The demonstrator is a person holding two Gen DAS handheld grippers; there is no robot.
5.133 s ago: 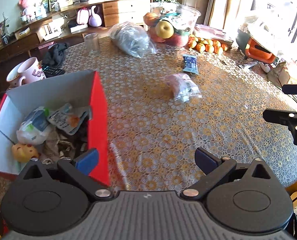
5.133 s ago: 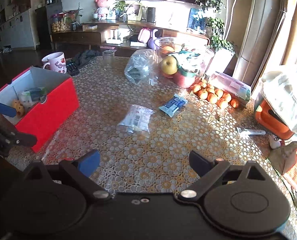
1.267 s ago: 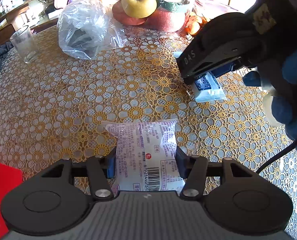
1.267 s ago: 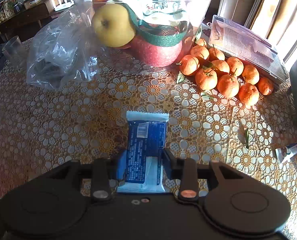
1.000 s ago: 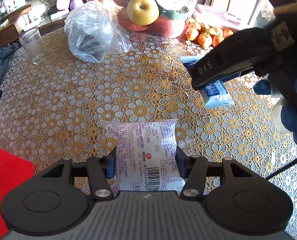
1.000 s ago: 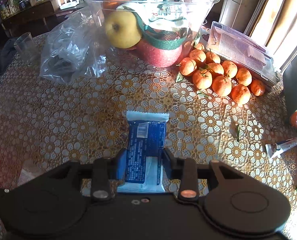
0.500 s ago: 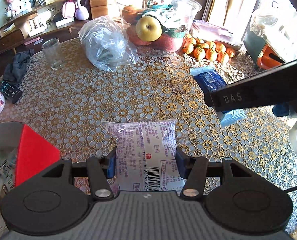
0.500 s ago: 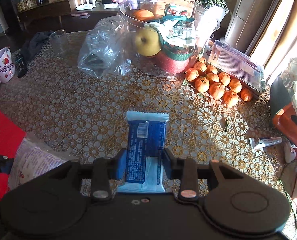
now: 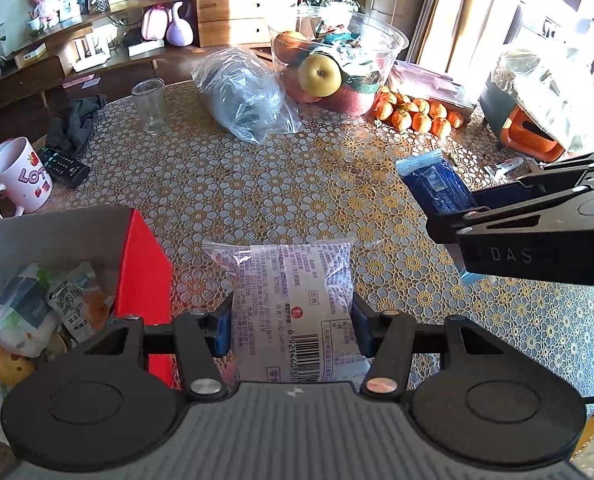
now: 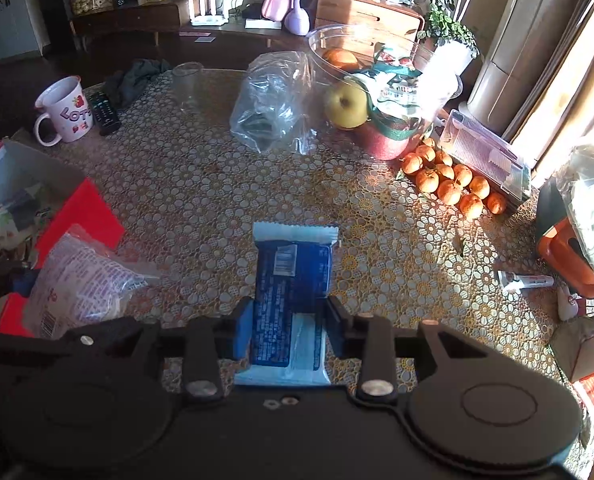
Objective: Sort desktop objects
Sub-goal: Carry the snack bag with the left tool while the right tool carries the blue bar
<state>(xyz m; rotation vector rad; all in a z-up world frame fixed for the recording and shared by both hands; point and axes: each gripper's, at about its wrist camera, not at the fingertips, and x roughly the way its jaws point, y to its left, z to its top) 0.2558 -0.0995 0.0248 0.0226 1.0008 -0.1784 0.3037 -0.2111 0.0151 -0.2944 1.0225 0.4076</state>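
Two packets are held above the lace-patterned tabletop [image 9: 257, 184]: the left gripper [image 9: 290, 326] has its jaws clamped on a clear plastic packet with purple print and a barcode [image 9: 293, 300], just right of the red cardboard box [image 9: 147, 264], while the right gripper [image 10: 288, 330] pinches a blue foil wrapper [image 10: 291, 280] well short of the tangerines [image 10: 449, 184].

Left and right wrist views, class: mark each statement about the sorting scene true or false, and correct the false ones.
1. The left tongs grip a clear packet. True.
2. The right tongs are open. False: they are shut on a blue packet.
3. The red box already holds items. True.
4. The mug lies on its side. False: it stands upright.
5. Tangerines sit beside the fruit bowl. True.
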